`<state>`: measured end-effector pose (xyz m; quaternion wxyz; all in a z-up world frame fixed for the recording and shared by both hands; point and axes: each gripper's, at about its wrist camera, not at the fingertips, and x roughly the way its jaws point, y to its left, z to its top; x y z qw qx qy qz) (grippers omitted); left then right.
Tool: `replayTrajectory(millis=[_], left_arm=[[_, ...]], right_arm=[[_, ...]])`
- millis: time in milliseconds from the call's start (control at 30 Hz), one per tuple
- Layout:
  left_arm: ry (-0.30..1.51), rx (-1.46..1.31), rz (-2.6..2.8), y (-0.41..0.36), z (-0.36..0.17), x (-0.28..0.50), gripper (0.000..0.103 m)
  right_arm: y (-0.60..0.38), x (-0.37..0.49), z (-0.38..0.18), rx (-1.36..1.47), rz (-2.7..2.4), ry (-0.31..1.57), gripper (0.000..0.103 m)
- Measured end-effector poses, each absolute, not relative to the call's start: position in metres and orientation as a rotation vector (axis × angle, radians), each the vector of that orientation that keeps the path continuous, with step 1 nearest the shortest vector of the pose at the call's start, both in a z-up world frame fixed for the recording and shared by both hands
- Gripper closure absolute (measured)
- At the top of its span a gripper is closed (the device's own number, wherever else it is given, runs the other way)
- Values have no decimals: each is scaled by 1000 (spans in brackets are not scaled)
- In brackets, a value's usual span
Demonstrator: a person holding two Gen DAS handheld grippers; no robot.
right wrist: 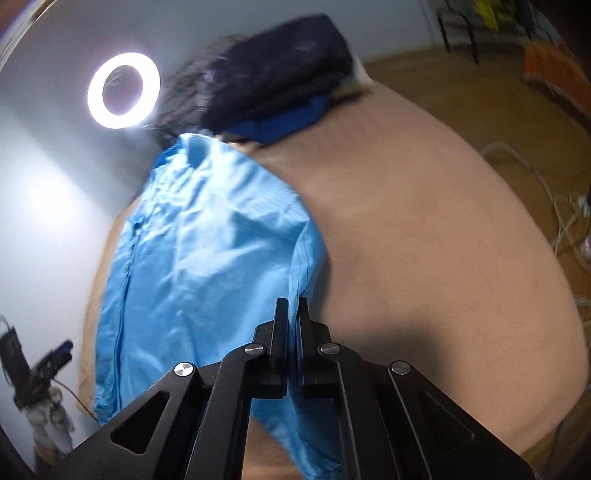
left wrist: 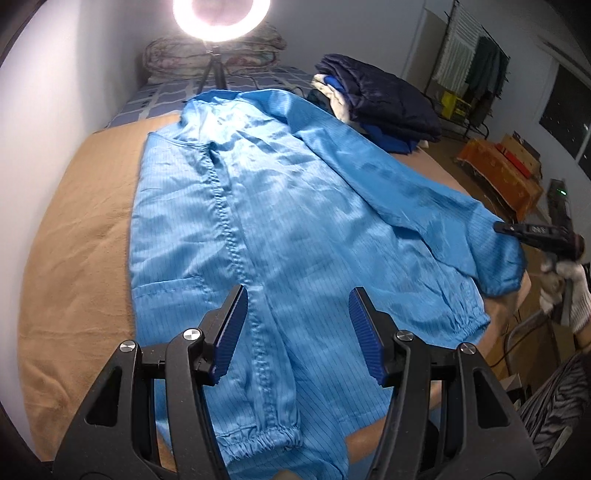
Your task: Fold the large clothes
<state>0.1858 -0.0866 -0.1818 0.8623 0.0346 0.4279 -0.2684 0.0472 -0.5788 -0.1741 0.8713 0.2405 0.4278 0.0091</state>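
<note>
A light-blue coverall lies spread flat on a tan blanket that covers the bed. The left gripper hovers over the near end of the garment with its jaws apart and nothing between them; the zip seam runs away from just ahead of its left finger, and an elastic cuff lies below it. The right gripper is clamped on the coverall's edge fabric, a thin fold of blue cloth pinched between its two fingers; the rest of the garment stretches away ahead and to its left, with bare blanket to its right. In the left wrist view the right gripper reaches the sleeve end from the far right, held in a white-gloved hand. Beyond the coverall sits a pile of dark folded clothes, and a lit ring lamp stands at the far end.
</note>
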Motion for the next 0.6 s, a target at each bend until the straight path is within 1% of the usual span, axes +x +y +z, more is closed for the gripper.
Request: replayTrajectory(millis=[133,300,400,600], left_arm=[[901,13,-551,-78,-179,192,44],[911,-55,-530,-69,-177,198,44],[926,-107,-524,-65,-178,202,44],[943,-172,-525,-62,-179,202,44]], right_arm=[[-533,39,-150,373,101,857,102],[-467,27,-137,203,232,836,102],[-417,26,-148,86,321,871,102],[-349,24,-180,-35,465,963,102]])
